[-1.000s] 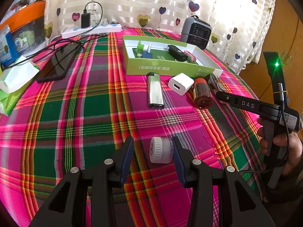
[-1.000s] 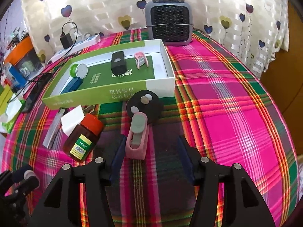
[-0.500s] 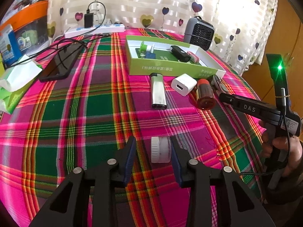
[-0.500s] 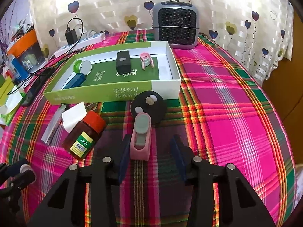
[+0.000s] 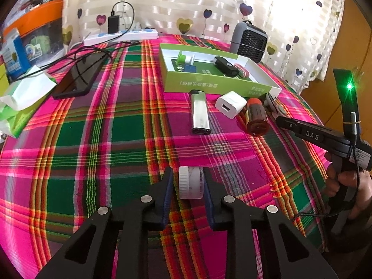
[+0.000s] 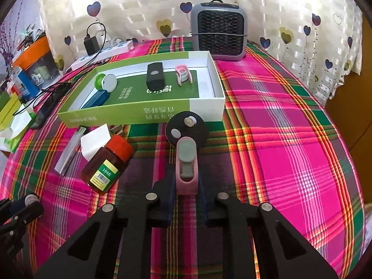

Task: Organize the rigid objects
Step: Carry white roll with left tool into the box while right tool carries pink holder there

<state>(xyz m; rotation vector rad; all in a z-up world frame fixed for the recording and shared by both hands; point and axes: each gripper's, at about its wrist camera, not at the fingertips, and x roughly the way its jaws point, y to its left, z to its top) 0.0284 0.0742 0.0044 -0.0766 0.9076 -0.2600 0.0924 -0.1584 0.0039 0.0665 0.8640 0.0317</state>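
Note:
My left gripper [image 5: 187, 183] has closed around a small white jar [image 5: 191, 182] lying on the plaid tablecloth; the right pad touches it, the left pad stands a little off. My right gripper [image 6: 186, 182] is shut on a pink clip with a grey pad [image 6: 186, 162], its tip resting against a black disc [image 6: 186, 127]. The green and white box [image 6: 204, 107] holds a green-rimmed reel, a black block [image 6: 154, 74], a blue item and a pink clip [image 6: 183, 74]. The right gripper body also shows in the left wrist view [image 5: 313, 134].
A brown bottle with a red cap [image 6: 107, 162], a white charger cube [image 5: 230, 104] and a silver lighter [image 5: 199, 112] lie in front of the box. A grey fan [image 6: 219, 32] stands behind. A phone [image 5: 79, 76], cables and a power strip [image 5: 121, 37] lie far left.
Both grippers have narrowed. The left jaws have closed in on the white jar. The right jaws have closed onto the pink clip.

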